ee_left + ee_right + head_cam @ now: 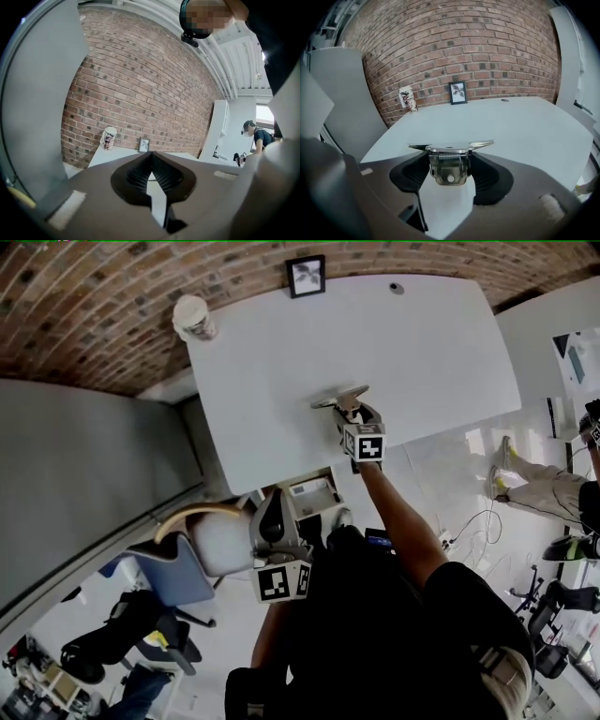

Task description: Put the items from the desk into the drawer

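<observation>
- Where it meets the brick wall (112, 296), the white desk (422, 352) spreads wide and mostly bare, the largest thing in the head view.
- A blue chair (173, 568) stands on the floor to the left, below the desk's near corner, close by the left gripper.
- Under the desk's near edge sits what looks like an open drawer (314, 495); its contents are too small to make out.
- The left gripper (151, 157) hangs beside that drawer, its ribbed jaws closed together with nothing between them.
- The right gripper (450, 161) reaches over the near part of the desk, its jaws clamped on the sides of the metal clip.
- A paper cup (194, 317) stands upright on the far left corner of the desk.
- A small black picture frame (306, 276) stands at the far edge, well apart from the cup.
- The metal clip (450, 168) is silvery, with a flat, wide top plate, a coiled spring under it, and a rivet in its lower body.
- A small round grommet (397, 287) is set in the desk to the right of the frame.
</observation>
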Demonstrator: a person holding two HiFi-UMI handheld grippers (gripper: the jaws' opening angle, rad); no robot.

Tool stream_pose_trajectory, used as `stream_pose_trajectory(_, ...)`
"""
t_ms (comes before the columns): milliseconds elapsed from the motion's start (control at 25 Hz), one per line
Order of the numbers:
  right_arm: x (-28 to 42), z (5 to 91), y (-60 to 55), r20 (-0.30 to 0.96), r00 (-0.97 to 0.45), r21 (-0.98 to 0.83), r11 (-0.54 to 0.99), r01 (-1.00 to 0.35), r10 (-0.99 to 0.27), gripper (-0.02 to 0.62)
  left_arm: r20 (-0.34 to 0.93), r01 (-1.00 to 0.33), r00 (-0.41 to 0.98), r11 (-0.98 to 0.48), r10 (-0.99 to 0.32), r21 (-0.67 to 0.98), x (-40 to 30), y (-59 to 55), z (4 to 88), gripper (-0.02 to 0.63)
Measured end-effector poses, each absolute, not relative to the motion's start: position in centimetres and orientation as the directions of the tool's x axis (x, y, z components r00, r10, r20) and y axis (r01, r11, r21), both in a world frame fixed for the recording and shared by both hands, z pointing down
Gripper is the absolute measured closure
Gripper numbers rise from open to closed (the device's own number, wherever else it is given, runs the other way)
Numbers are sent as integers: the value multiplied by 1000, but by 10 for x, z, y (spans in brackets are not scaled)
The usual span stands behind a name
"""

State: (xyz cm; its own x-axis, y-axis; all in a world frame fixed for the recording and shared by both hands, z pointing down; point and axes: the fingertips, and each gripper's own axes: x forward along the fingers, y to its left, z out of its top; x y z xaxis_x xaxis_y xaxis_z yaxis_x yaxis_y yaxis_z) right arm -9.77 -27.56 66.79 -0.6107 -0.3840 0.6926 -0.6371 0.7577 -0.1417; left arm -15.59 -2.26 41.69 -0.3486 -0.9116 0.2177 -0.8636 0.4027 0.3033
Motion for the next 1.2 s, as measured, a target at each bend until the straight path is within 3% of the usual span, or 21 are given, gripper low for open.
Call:
stream_pose_trajectory(760, 29, 568, -190, 539, -765, -166, 846, -507, -353, 322, 115, -879, -409, 425, -905, 216, -31, 47, 363, 592)
stream_pose_trajectory(1200, 67, 571, -130, 552, -779, -202, 859, -470, -297, 322, 111, -862, -458, 472, -882, 185, -8, 98, 351, 592)
